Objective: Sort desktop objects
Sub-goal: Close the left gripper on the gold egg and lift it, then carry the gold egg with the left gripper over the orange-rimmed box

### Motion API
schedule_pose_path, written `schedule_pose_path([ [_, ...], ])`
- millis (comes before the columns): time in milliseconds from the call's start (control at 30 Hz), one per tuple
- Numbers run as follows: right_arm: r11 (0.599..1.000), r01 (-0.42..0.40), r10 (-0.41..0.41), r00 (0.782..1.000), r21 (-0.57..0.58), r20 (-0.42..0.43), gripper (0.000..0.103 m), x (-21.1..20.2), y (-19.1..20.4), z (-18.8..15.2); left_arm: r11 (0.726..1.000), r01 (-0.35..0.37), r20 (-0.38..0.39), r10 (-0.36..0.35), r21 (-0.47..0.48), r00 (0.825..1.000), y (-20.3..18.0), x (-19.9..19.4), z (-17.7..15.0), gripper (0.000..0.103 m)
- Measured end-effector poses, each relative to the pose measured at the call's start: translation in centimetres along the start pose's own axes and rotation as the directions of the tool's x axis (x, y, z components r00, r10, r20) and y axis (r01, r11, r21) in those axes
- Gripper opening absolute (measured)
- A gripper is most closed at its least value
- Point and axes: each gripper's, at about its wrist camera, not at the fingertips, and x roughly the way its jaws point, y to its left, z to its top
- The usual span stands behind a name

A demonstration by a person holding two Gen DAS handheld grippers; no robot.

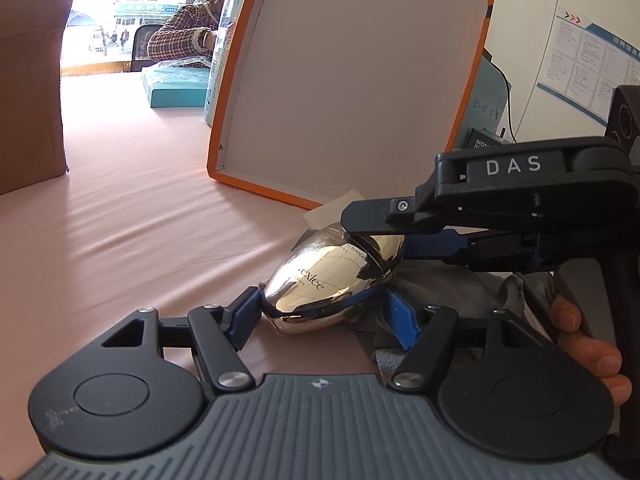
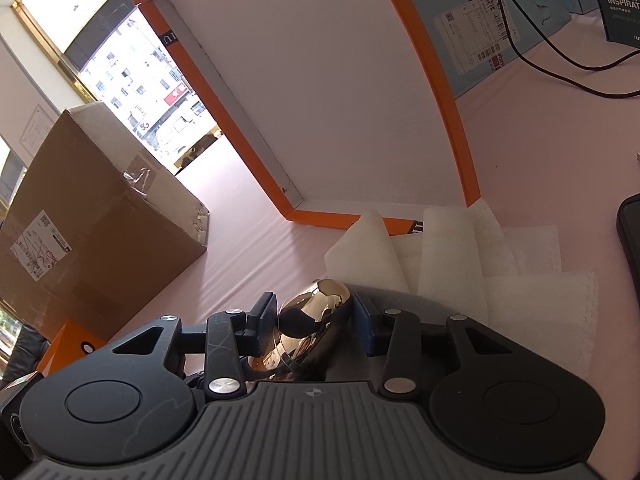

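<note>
A shiny gold egg-shaped case (image 1: 324, 280) with dark lettering lies on the pink table, partly on a grey cloth (image 1: 472, 292). My left gripper (image 1: 320, 316) has its blue pads on both sides of the case's near end and grips it. My right gripper (image 1: 376, 236) comes in from the right and clamps the case's far end, one finger above and one below. In the right wrist view the case (image 2: 308, 320) sits between the right gripper's (image 2: 316, 316) pads. An open orange box (image 1: 344, 80) with a white inside stands just behind, and it also shows in the right wrist view (image 2: 320, 92).
A brown cardboard carton (image 2: 92, 236) stands to the left. White foam sheets (image 2: 460, 256) lie in front of the orange box. A teal box (image 1: 178, 88) lies farther back. A black cable (image 2: 560, 68) and a dark device (image 2: 630, 236) are at the right.
</note>
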Motion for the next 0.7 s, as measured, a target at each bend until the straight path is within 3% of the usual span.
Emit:
schedule_pose_path([
  [233,0.999,-0.037,0.038,0.999,-0.025,0.039,0.033,-0.7,0.4,0.1,1.000,-0.002,0.006,0.002,-0.002,1.000,0.1,-0.3,0.1,0.055],
  [433,0.998,-0.062,0.064,0.996,-0.028,0.056,0.030,-1.0,0.7,0.2,1.000,-0.008,0.014,0.008,-0.012,1.000,0.1,-0.7,0.1,0.055],
  [700,0.993,-0.109,0.112,0.990,-0.044,0.084,0.030,-2.1,1.9,0.5,1.000,-0.016,0.098,0.017,-0.011,0.995,-0.1,-3.4,0.8,0.055],
])
